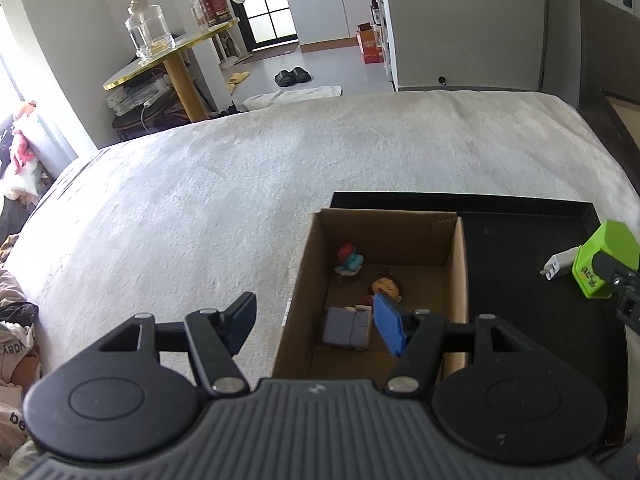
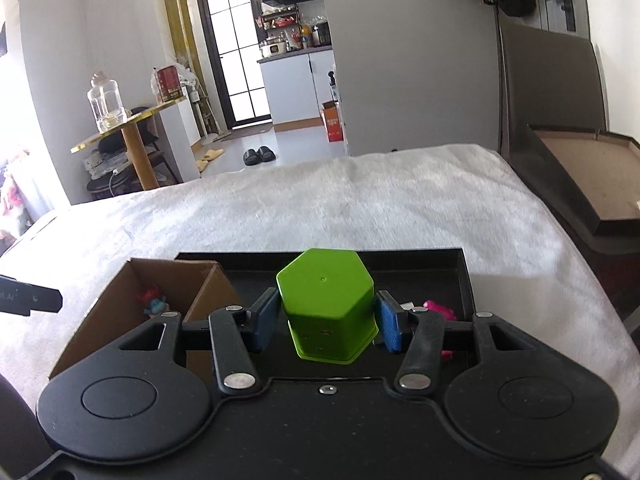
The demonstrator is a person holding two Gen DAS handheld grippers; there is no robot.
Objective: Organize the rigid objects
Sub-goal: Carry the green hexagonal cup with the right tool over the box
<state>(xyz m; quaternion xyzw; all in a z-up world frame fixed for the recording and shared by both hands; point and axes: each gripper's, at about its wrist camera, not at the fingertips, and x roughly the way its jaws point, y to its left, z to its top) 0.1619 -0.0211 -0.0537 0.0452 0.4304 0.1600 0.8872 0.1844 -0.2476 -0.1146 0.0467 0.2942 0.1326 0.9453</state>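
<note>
My right gripper (image 2: 326, 322) is shut on a green hexagonal cup (image 2: 326, 306), held upside down above the black tray (image 2: 400, 264); the same cup (image 1: 606, 266) shows at the right edge of the left wrist view. My left gripper (image 1: 316, 322) stands open and empty over the left wall of the cardboard box (image 1: 384, 228). Inside the box lie a blue and red figurine (image 1: 349, 262), a doll head (image 1: 386, 286) and a grey block (image 1: 347, 326). A white charger plug (image 1: 556, 268) lies on the tray. A pink toy (image 2: 438, 308) sits on the tray behind my right finger.
Box (image 2: 120, 304) and tray rest on a white blanket-covered bed (image 1: 240, 200). A dark headboard and wooden box lid (image 2: 580, 168) stand to the right. A round gold-edged table with a glass jar (image 1: 148, 30) stands beyond the bed's far left edge. Clothes are piled at the left (image 1: 16, 340).
</note>
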